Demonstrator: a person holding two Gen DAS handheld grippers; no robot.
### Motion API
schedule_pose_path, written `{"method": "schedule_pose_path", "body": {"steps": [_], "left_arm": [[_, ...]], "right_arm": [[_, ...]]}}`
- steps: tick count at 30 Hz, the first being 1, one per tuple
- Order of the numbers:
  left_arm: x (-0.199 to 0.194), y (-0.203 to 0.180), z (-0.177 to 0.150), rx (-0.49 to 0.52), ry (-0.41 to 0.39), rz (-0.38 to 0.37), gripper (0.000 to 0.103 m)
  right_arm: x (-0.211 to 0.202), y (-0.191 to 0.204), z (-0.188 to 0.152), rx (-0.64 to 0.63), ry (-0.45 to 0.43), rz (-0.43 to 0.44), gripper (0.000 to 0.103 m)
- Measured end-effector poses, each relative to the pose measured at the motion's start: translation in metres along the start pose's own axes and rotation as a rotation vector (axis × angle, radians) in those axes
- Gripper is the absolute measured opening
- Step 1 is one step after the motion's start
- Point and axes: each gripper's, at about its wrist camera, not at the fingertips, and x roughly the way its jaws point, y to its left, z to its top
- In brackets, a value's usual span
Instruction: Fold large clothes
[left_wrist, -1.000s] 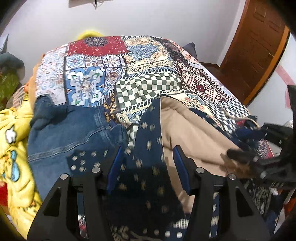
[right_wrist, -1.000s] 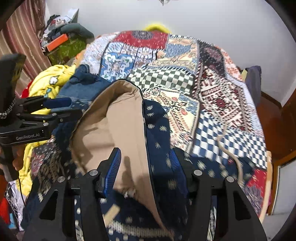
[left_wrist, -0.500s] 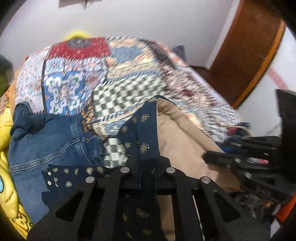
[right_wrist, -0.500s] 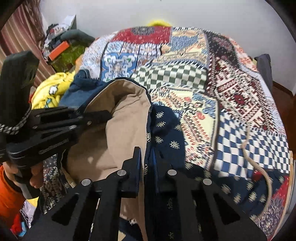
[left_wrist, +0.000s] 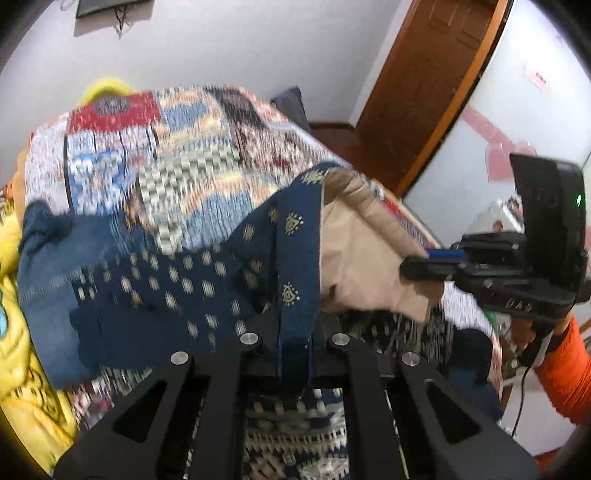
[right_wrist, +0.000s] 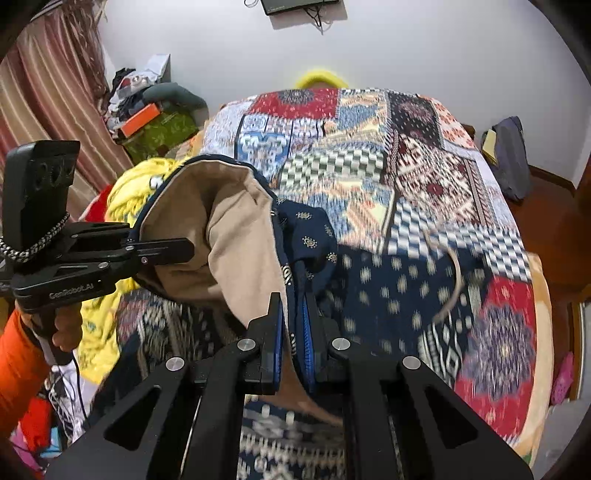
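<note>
A large navy patterned garment (left_wrist: 288, 254) with a tan lining (left_wrist: 354, 254) hangs over the patchwork bed. My left gripper (left_wrist: 295, 343) is shut on its navy edge. My right gripper (right_wrist: 293, 332) is shut on the opposite edge of the garment (right_wrist: 306, 236), where navy cloth meets tan lining (right_wrist: 240, 236). Both hold the opening lifted above the bed. The right gripper also shows in the left wrist view (left_wrist: 417, 267), and the left gripper shows in the right wrist view (right_wrist: 181, 251). The garment's body (right_wrist: 391, 288) trails on the bed.
A patchwork quilt (right_wrist: 369, 147) covers the bed. Blue jeans (left_wrist: 48, 266) and a yellow garment (left_wrist: 14, 369) lie at the left edge. A cluttered pile (right_wrist: 155, 118) and a curtain (right_wrist: 44, 96) stand at the left, a wooden door (left_wrist: 428, 92) at the right.
Both grippers closed on the garment's edges, then lifted it. The tan-lined opening now hangs higher off the bed and the two grippers have drawn apart.
</note>
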Motion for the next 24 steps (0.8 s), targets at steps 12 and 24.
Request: {"method": "schedule_pose_path", "body": {"steps": [12, 24], "left_arm": [[0.032, -0.015, -0.098, 0.048, 0.206, 0.106, 0.014], [-0.043, -0.014, -0.082, 0.009, 0.043, 0.135, 0.047]], "right_arm": [[0.017, 0.006, -0.067, 0.016, 0.149, 0.008, 0.013], [-0.019, 0.025, -0.055, -0.086, 0.122, 0.008, 0.016]]}}
